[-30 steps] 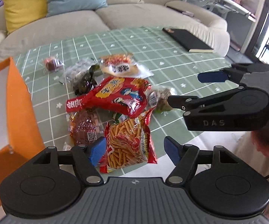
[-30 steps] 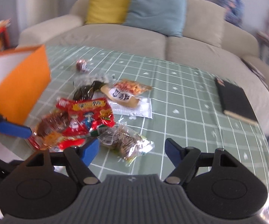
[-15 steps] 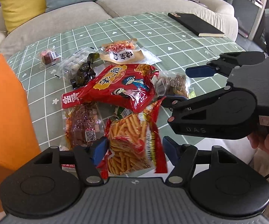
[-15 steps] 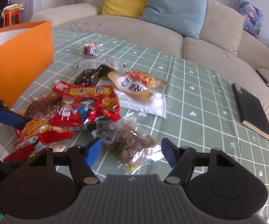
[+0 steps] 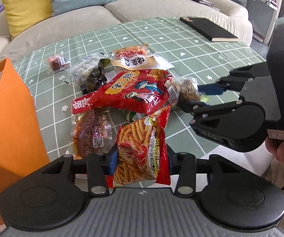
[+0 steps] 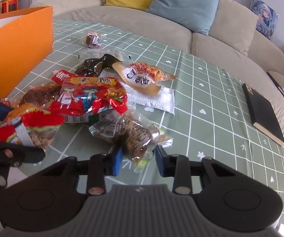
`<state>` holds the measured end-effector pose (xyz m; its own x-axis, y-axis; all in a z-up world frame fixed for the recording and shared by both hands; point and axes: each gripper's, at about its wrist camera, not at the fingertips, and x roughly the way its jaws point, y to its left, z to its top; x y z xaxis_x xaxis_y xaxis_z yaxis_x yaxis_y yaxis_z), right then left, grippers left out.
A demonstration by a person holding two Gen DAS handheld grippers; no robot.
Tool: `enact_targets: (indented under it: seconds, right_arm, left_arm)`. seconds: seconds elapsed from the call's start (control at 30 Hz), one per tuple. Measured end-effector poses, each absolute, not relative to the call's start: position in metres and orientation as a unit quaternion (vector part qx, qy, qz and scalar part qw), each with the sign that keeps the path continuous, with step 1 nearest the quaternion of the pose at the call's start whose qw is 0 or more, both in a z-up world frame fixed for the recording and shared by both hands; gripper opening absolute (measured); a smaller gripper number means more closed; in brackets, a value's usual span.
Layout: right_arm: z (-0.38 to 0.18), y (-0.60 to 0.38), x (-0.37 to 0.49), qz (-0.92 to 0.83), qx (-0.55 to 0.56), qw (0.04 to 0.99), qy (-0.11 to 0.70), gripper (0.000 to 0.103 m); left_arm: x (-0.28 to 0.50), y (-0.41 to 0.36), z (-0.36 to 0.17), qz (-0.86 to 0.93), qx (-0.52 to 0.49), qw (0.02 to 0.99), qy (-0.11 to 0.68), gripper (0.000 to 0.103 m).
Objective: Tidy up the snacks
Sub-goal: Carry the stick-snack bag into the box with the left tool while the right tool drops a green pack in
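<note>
A pile of snack packs lies on the green checked tablecloth [image 5: 181, 45]. My left gripper [image 5: 141, 158] has its jaws around the near end of the red pack of orange sticks [image 5: 140, 150], pads touching its sides. My right gripper [image 6: 138, 161] has its jaws around the clear pack of brown cookies [image 6: 134, 134], which also shows in the left wrist view [image 5: 187, 90]. A big red bag [image 5: 134, 90] lies in the middle of the pile. The orange box [image 5: 9, 114] stands open at the left.
A dark meat pack [image 5: 91, 132], a tan peanut pack [image 5: 132, 59], a white flat pack [image 6: 153, 98], a dark wrapped snack [image 6: 94, 66] and a small round snack [image 5: 57, 63] lie around. A black notebook [image 5: 209, 28] lies far right. A sofa with cushions stands behind.
Both grippers moved forward and lower into the pile. The left jaws narrowed onto the stick pack; the right jaws narrowed around the cookie pack.
</note>
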<state>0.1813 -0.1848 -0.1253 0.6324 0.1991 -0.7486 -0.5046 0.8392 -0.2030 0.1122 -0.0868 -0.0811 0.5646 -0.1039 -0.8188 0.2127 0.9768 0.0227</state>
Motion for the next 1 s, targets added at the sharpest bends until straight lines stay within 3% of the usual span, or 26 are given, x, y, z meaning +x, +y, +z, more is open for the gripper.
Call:
enact_targets:
  seconds: [0.67, 1.0]
  right_arm:
    - [-0.060, -0.189, 0.151, 0.139, -0.173, 0.917, 0.332, 0.022]
    - [0.006, -0.146, 0.117, 0.184, -0.166, 0.937, 0.248, 0.020]
  left_arm:
    - [0.066, -0.057, -0.005, -0.089, 0.021, 0.930, 0.355, 0.050]
    - [0.057, -0.015, 0.027, -0.018, -0.008, 0.951, 0.310, 0.050]
